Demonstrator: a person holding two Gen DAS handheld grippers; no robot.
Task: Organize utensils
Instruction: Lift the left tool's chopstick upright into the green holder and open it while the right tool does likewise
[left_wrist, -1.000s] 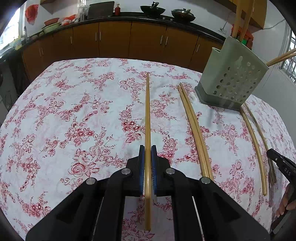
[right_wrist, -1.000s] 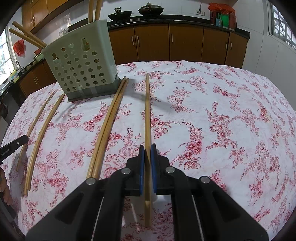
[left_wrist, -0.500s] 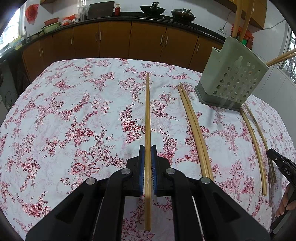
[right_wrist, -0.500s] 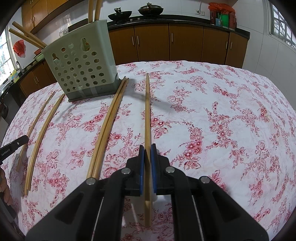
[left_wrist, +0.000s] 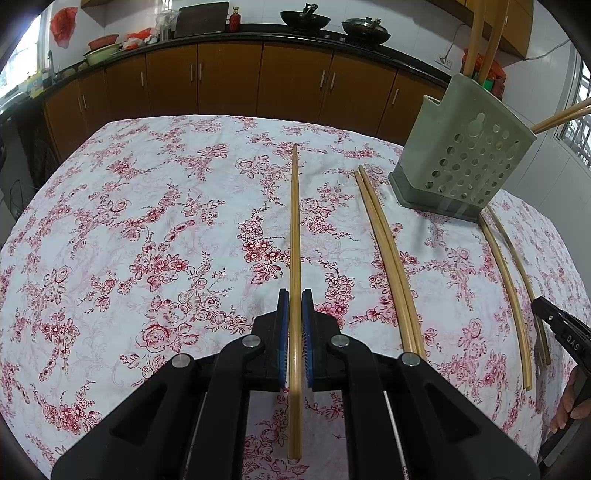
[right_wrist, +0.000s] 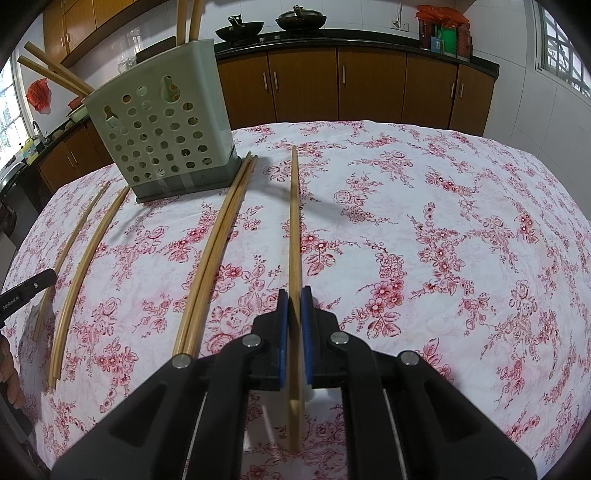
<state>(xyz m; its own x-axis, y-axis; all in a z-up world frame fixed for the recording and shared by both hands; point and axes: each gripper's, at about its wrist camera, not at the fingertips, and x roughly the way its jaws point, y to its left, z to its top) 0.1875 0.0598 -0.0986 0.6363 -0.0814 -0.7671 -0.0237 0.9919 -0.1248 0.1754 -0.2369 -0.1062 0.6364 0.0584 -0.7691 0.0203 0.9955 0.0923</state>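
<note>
My left gripper (left_wrist: 294, 295) is shut on a long bamboo chopstick (left_wrist: 294, 221) that points forward over the floral tablecloth. My right gripper (right_wrist: 294, 293) is shut on another bamboo chopstick (right_wrist: 294, 214), also pointing forward. A pale green perforated utensil holder (left_wrist: 461, 166) stands at the right in the left wrist view and at the left in the right wrist view (right_wrist: 162, 136), with several chopsticks standing in it. A pair of chopsticks (left_wrist: 388, 254) lies on the cloth beside it, also in the right wrist view (right_wrist: 218, 251).
Two more curved-looking chopsticks (left_wrist: 506, 288) lie beyond the holder, also in the right wrist view (right_wrist: 85, 258). The other gripper's tip shows at each frame's edge (left_wrist: 557, 328) (right_wrist: 26, 291). Wooden kitchen cabinets (left_wrist: 258, 85) stand behind the table.
</note>
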